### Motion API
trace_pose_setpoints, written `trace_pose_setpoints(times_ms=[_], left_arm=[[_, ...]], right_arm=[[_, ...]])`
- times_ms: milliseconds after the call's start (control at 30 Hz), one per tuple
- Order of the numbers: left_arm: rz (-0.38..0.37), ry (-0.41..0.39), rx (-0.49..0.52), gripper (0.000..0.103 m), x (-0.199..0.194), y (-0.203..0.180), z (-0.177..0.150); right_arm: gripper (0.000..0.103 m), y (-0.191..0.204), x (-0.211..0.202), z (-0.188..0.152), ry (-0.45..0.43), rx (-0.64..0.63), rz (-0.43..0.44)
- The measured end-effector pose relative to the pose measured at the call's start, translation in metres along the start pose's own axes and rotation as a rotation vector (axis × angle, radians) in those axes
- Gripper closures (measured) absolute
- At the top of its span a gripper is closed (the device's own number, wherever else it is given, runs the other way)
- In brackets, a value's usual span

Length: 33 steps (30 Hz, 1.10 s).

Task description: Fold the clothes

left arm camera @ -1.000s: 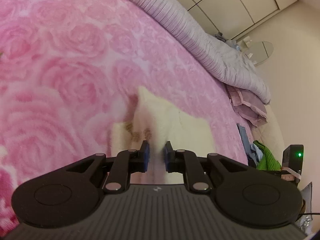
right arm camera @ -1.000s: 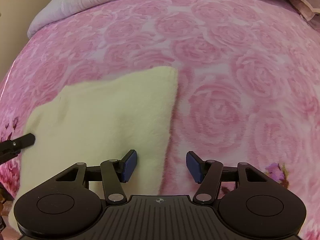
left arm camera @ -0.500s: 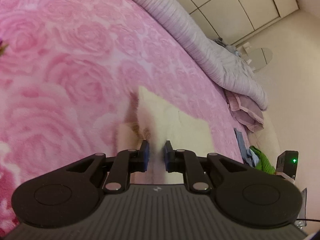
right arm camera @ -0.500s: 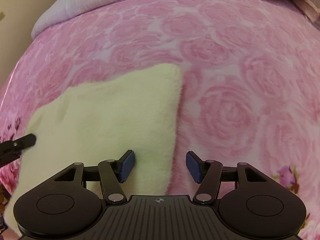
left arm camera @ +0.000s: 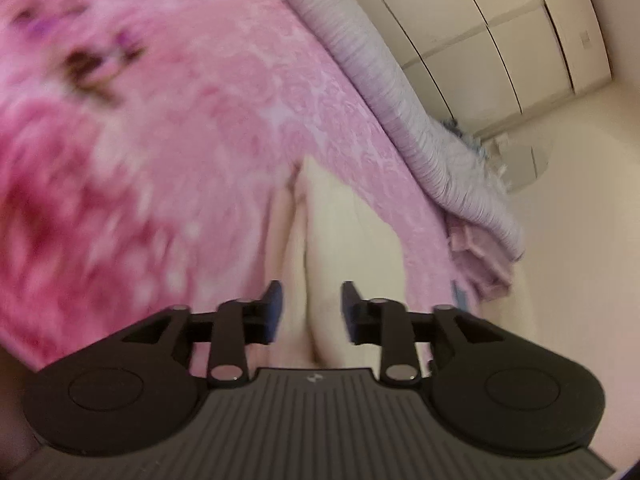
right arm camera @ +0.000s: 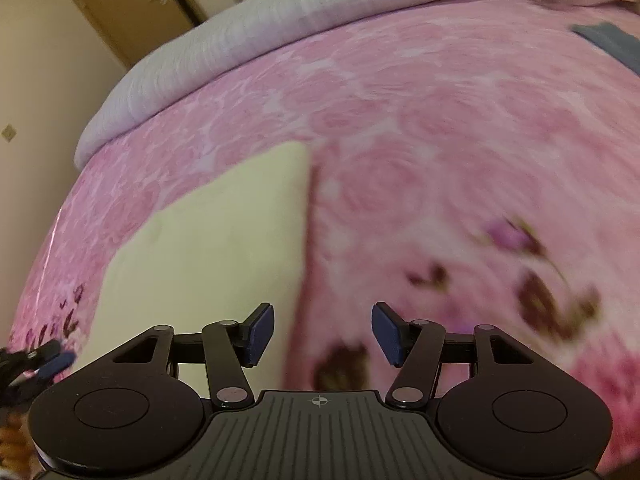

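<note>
Left hand-held gripper [left arm camera: 311,308] has its jaws parted, nothing between the pads, hovering over the near end of the cream garment [left arm camera: 336,248]. The cloth runs away from it in a long strip with a lengthwise crease; whether the pads touch the fabric cannot be told, the view is motion-blurred. Right hand-held gripper [right arm camera: 323,334] is spread wide and empty, straddling the garment's right edge: left pad over the cream garment [right arm camera: 224,248], right pad over the pink rose blanket [right arm camera: 440,140]. Garment lies flat on the bed as a folded rectangle, near the bed's left side in the right wrist view. The left gripper's tip shows at the lower left of that view, just beside the garment's near left corner. Grey striped duvet [right arm camera: 248,32] is bunched along the far side of the bed, with a pink folded cloth [left arm camera: 480,268] at its end. Wardrobe doors [left arm camera: 500,20] behind.
</note>
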<state>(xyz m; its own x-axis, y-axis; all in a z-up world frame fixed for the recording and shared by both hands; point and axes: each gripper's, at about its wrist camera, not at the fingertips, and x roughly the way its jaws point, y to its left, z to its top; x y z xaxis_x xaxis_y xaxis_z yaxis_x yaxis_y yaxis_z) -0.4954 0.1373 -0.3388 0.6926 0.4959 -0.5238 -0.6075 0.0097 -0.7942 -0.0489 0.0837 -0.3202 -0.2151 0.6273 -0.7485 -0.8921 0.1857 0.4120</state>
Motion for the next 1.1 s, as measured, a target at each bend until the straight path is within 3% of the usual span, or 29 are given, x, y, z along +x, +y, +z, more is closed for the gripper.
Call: trace_pose_setpoints(times_ms=[167,267,400,567,667,867,967,1100], left_arm=[[-0.067,0.006,-0.115,0.073,-0.015,0.013,-0.027],[-0.078,0.002,-0.121,0.073,-0.012,0.011,-0.029],[-0.060,-0.017,-0.116,0.071,-0.006,0.008,-0.030],[-0.035,-0.029,-0.105,0.074,0.003,0.008,-0.042],[-0.015,-0.040,-0.041,0.085,0.003,0.005,-0.050],[-0.003,-0.012,0.009,0.086,0.010,0.012,-0.067],[-0.003,-0.024,-0.016,0.086,0.012,0.026,-0.068],[0.039,-0.048,0.069,0.087,0.007,0.013,-0.063]], right_arm=[[0.044,0.005,-0.036,-0.039,-0.057,0.001,0.061],[0.045,0.022,-0.053,-0.057,-0.086,-0.138,0.113],[0.049,0.054,-0.062,-0.084,-0.102,-0.428,0.124],[0.078,0.078,-0.046,-0.096,-0.083,-0.593,0.079],[0.088,0.079,-0.040,-0.096,-0.085,-0.607,0.045],[0.092,0.060,-0.026,-0.104,-0.024,-0.538,-0.035],[0.091,0.061,-0.025,-0.109,-0.026,-0.555,-0.023],[0.091,0.059,-0.032,-0.107,-0.032,-0.541,0.020]])
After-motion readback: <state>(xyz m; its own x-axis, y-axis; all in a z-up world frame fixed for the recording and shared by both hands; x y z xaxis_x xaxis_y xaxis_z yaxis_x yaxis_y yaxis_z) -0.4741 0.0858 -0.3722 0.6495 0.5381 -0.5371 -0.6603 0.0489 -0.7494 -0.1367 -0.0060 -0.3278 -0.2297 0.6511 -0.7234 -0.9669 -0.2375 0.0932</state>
